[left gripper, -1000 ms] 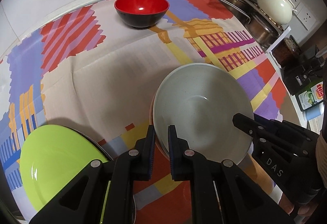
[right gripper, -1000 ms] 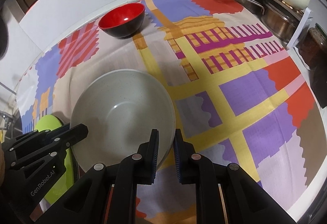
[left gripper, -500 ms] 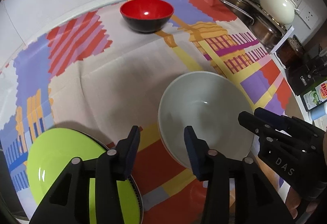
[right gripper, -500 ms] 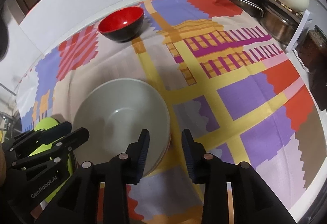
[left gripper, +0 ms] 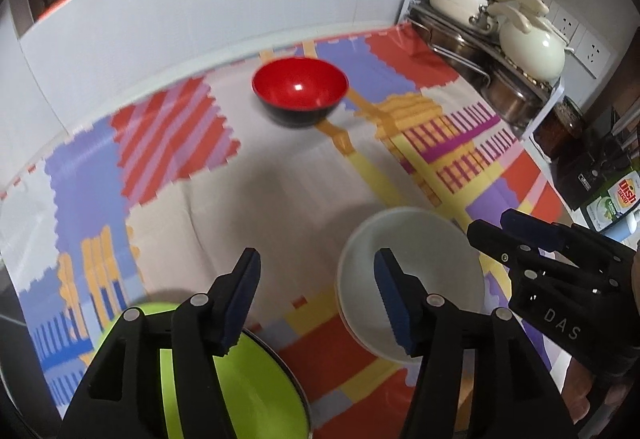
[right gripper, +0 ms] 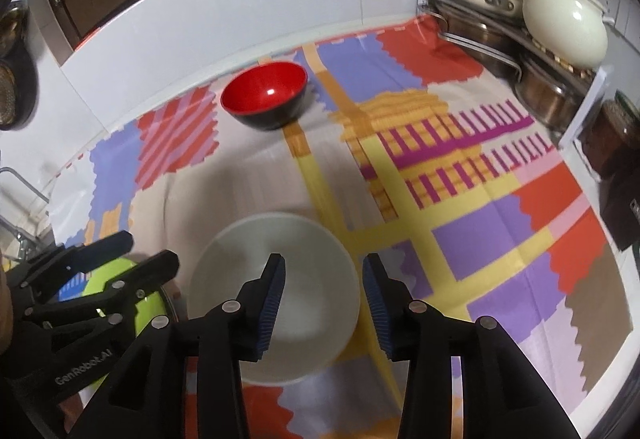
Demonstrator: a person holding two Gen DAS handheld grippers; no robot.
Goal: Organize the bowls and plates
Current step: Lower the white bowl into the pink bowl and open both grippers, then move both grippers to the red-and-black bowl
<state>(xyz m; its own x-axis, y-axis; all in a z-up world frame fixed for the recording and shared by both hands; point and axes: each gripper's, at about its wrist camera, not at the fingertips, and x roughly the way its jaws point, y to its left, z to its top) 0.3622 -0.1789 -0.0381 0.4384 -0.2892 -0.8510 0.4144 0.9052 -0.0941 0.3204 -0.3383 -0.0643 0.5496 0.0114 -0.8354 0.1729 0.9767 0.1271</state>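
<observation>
In the left wrist view, the left gripper (left gripper: 316, 289) is wide open with nothing in it. Its blue pads (left gripper: 392, 303) sit at the bottom middle. A white bowl (left gripper: 416, 279) rests on the bright patchwork cloth (left gripper: 200, 143) on the tabletop, at the lower right. A lime green plate (left gripper: 256, 391) lies at the lower left, partly hidden by the gripper. A red bowl (left gripper: 300, 89) with a black outside stands well apart, near the top middle. The right gripper (left gripper: 496, 225) pokes in from the right edge, near the white bowl. Pots (left gripper: 532, 47) sit on a rack at the upper right.

In the right wrist view, the right gripper (right gripper: 324, 293) is open too and holds nothing. The white bowl (right gripper: 304, 279) is at the bottom middle. The red bowl (right gripper: 264, 97) is in the upper middle. The left gripper (right gripper: 148, 253) shows at the lower left, over the green plate (right gripper: 120, 279).
</observation>
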